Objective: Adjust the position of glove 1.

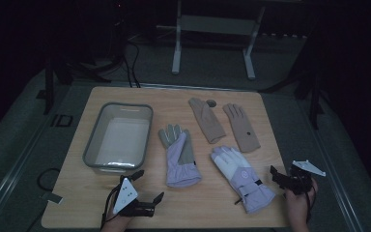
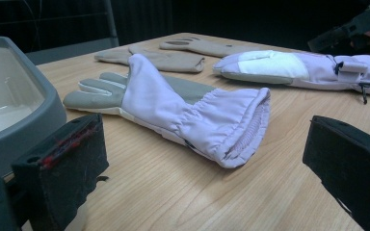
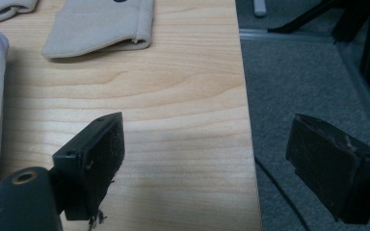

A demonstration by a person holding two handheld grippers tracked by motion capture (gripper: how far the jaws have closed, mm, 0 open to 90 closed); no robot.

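Left gripper (image 1: 147, 184) jaws are released and level with the bench (image 1: 212, 212), framing the lilac glove (image 2: 197, 115) cuff ahead for grasping; right gripper (image 1: 280, 178) jaws released, empty.

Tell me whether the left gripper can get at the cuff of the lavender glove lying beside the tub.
Probably yes. The left gripper is open, and its own view shows bare table between its jaws and the lavender glove, whose cuff faces it. The tub sits off to one side.

Left black two-jaw tongs (image 1: 147, 186) at lower left of the high view, jaws wide, empty. Right black tongs (image 1: 276, 175) at lower right, also wide, empty.
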